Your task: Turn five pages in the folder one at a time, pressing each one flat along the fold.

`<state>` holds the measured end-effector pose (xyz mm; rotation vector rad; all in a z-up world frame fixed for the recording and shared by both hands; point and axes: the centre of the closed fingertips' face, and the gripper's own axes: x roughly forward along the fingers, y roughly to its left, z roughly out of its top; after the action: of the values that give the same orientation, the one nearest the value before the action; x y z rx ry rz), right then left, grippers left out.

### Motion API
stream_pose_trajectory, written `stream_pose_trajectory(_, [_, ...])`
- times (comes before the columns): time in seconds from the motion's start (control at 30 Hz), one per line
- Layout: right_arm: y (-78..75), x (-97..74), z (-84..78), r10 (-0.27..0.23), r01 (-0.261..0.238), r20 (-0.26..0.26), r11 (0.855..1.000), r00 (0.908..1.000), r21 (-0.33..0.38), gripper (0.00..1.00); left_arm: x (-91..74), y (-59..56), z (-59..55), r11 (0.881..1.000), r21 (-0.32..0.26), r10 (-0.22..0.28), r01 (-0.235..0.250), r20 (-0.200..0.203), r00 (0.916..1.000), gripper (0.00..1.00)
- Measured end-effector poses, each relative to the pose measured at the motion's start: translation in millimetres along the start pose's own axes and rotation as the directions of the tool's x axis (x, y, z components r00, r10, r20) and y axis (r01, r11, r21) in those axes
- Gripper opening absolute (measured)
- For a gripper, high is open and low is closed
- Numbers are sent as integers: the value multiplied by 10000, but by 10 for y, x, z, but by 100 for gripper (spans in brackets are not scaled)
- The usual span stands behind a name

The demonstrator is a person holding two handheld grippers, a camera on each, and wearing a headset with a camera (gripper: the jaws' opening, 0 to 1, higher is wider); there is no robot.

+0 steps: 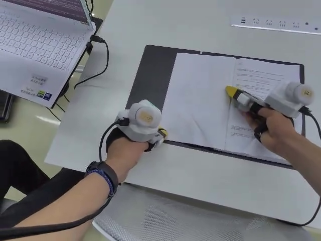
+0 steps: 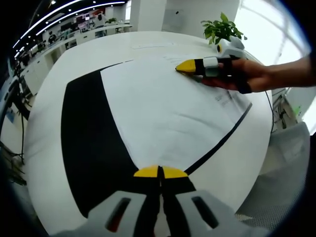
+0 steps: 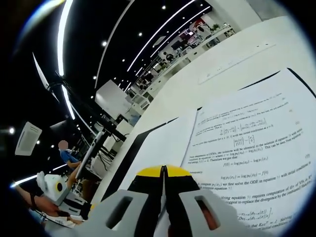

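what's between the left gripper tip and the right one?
Between left gripper and right gripper: bare blank page of the open folder, clear in the head view.

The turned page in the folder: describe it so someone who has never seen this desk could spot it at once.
On the white table lies an open black folder, beside a white laptop. The turned page is the large white sheet over its middle, left of the fold. Unlike the printed page to its right, its face is blank.
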<state>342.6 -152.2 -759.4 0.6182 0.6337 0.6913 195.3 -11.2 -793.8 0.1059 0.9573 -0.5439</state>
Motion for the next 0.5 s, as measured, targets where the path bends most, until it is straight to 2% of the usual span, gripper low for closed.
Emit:
stream_pose_trajectory(0.17, [-34,48,33,-66,64,149,9999,9999,127,0,2,-6,0,10000,51,-34,34,5,10000,0])
stream_pose_trajectory(0.3, [-57,109,89,-100,90,381,9996,9992,276,0,4,-5,0,9999,23,114,-114,33,9999,0])
stream_pose_trajectory(0.5, [-105,197,201,-376,320,948,9977,9948,605,0,1,-1,1,9998,-85,201,-200,114,9997,0])
